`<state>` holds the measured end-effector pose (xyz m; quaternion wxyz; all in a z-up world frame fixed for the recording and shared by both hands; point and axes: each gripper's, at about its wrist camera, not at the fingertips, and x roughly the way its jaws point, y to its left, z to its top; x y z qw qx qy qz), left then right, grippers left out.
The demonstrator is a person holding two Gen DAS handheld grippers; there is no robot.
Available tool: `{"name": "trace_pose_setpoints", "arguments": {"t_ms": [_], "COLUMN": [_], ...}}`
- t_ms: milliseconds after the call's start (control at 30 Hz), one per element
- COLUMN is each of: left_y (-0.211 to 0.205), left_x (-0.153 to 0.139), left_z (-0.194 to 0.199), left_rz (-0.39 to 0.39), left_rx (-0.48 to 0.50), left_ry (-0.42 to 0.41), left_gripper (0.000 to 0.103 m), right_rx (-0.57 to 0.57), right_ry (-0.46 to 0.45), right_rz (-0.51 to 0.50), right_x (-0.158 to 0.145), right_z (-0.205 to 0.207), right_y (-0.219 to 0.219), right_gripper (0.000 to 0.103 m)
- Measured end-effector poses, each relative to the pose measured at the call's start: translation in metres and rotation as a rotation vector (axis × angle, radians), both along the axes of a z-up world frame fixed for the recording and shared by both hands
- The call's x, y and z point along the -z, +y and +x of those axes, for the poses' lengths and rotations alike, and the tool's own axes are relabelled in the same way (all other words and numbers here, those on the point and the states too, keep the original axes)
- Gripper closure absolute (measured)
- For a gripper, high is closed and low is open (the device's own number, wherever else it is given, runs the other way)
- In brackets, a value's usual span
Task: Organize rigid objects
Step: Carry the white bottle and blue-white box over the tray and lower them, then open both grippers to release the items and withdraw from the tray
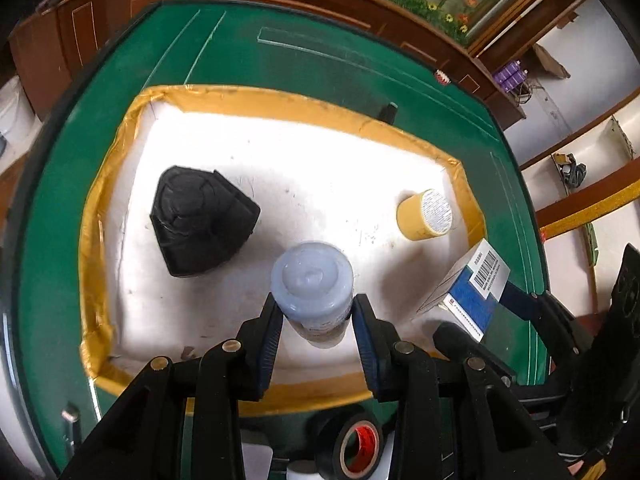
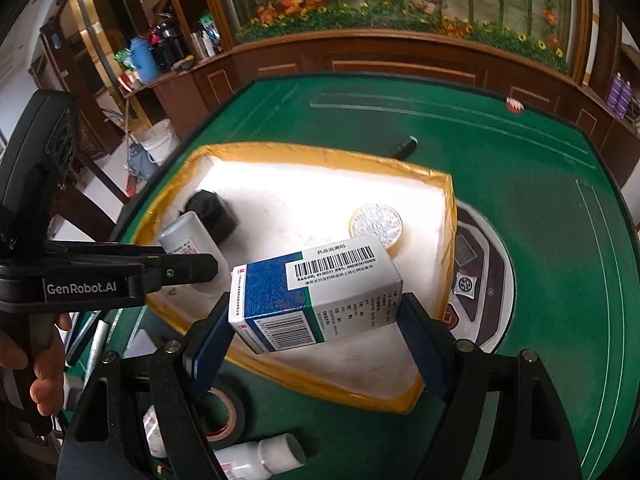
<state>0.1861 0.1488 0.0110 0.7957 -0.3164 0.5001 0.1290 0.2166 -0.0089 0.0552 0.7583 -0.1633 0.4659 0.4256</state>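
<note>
The white pill bottle (image 1: 314,292) sits pinched between the blue pads of the left gripper (image 1: 316,312), jaws drawn in narrow against its sides, cap end toward the camera. It hangs above the white floor of the shallow tray (image 1: 240,98), the one with yellow tape round its rim. The blue-and-white medicine box (image 2: 316,296) is clamped at its two ends by the right gripper (image 2: 316,320), whose jaws stand wide to take its length; it hangs tilted over the tray's near right part, barcode label up. Inside the tray lie a black wrapped object (image 1: 200,220) at the left and a yellow roll of tape (image 1: 426,214) near the right wall, well apart. In front of the tray, on the green felt table (image 2: 540,220), rest a black tape roll (image 1: 352,446) and another white bottle (image 2: 260,458) on its side. A hand (image 2: 44,360) grips the left tool's handle.
</note>
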Motion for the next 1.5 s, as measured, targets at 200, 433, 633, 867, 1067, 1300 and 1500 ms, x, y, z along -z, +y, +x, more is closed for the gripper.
{"name": "trace_pose_setpoints", "arguments": {"t_ms": [200, 433, 633, 867, 1067, 1300, 1500], "left_y": [0.021, 0.026, 0.022, 0.044, 0.042, 0.034, 0.033], "left_x": [0.007, 0.012, 0.024, 0.021, 0.022, 0.023, 0.020], "left_z": [-0.005, -0.010, -0.011, -0.021, -0.028, -0.026, -0.028], "left_rz": [-0.004, -0.025, -0.031, 0.034, 0.043, 0.093, 0.132], "left_rx": [-0.038, 0.023, 0.087, 0.045, 0.030, 0.016, 0.000], "left_ry": [0.025, 0.053, 0.123, 0.158, 0.153, 0.164, 0.174], "left_gripper": [0.066, 0.067, 0.067, 0.067, 0.067, 0.065, 0.031], "right_rx": [0.004, -0.003, -0.026, -0.018, -0.017, -0.031, -0.034], "right_ry": [0.007, 0.018, 0.019, -0.011, -0.040, -0.034, -0.042], "right_rz": [-0.043, -0.071, -0.082, -0.123, -0.130, -0.141, -0.142], "right_x": [0.015, 0.029, 0.035, 0.040, 0.040, 0.041, 0.040], "right_z": [0.002, 0.001, -0.002, 0.003, 0.004, 0.004, -0.002], "right_y": [0.008, 0.016, 0.024, 0.024, 0.028, 0.030, 0.029], "right_gripper": [0.024, 0.024, 0.024, 0.024, 0.023, 0.022, 0.017]}}
